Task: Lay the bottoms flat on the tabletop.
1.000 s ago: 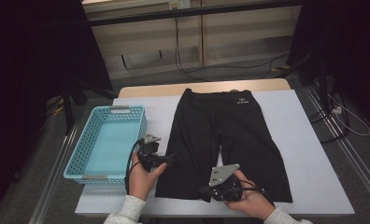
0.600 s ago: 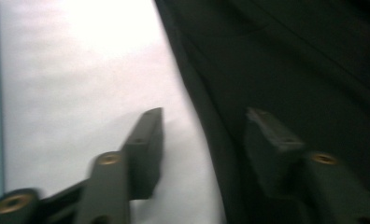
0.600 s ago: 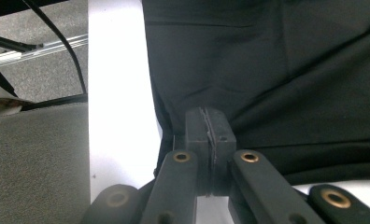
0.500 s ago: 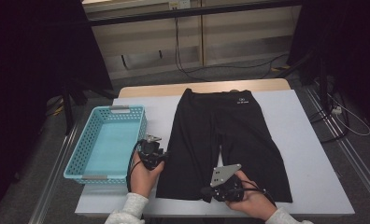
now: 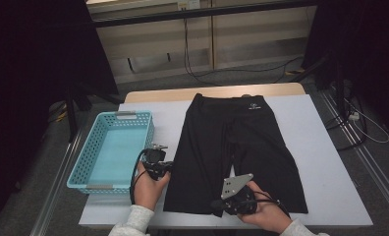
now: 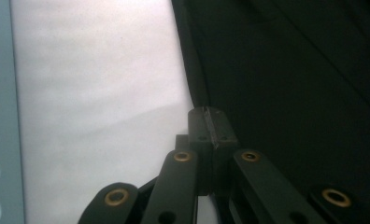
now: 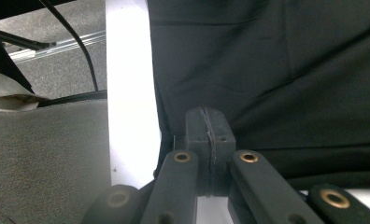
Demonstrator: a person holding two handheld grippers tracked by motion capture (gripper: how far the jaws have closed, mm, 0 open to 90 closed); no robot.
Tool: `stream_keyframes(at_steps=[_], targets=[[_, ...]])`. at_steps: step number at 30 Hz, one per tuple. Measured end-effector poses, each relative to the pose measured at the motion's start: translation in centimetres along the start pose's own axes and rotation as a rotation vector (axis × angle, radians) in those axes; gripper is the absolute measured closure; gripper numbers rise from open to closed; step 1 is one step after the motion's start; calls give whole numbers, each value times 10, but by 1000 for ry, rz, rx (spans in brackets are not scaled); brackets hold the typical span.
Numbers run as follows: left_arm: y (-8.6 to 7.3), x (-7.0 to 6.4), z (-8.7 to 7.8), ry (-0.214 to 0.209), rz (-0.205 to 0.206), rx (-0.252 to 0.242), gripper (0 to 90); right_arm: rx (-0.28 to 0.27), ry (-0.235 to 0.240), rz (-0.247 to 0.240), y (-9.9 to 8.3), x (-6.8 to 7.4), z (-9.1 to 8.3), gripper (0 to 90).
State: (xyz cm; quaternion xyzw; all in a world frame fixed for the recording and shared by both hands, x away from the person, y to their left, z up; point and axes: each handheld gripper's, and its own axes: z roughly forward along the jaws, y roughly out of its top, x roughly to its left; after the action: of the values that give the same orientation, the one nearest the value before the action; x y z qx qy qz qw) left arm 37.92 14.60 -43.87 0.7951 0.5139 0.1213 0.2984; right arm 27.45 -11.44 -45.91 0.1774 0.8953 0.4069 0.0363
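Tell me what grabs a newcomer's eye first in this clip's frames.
The black shorts spread flat across the middle of the white table, waistband at the far edge. Left of them sits a turquoise basket. At the near edge the left gripper and right gripper, jaws together, meet the hem.

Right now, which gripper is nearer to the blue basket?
Left. The left gripper sits between the blue basket and the black shorts; the right gripper is farther away, at the shorts' near hem.
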Motion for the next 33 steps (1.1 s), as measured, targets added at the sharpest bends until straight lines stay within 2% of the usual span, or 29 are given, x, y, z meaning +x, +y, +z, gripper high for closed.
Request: stream_keyframes(at_steps=[4,11,17,26,28,29,30,31,33], targets=[[-3,0,-2,-5,-8,16,900,-1,9,-4,0,1,0,900],[-7,-1,-10,6,-5,6,900,4,34,-11,2,6,1,900],[-9,1,-10,5,-24,18,900,5,48,-22,3,9,3,900],[-11,1,-13,2,-25,31,900,2,60,-29,4,11,3,900],[-10,1,-13,2,-26,14,892,-13,54,-22,5,10,3,893],[-10,1,-12,2,-25,0,863,-18,58,-19,5,9,2,872],[-9,1,-11,-5,-26,-12,777,-25,52,-12,5,8,2,809],[-8,2,-10,-12,-13,-16,683,-34,25,3,5,6,0,735],[-7,0,-7,-17,11,-29,652,-47,9,24,5,1,-4,701]])
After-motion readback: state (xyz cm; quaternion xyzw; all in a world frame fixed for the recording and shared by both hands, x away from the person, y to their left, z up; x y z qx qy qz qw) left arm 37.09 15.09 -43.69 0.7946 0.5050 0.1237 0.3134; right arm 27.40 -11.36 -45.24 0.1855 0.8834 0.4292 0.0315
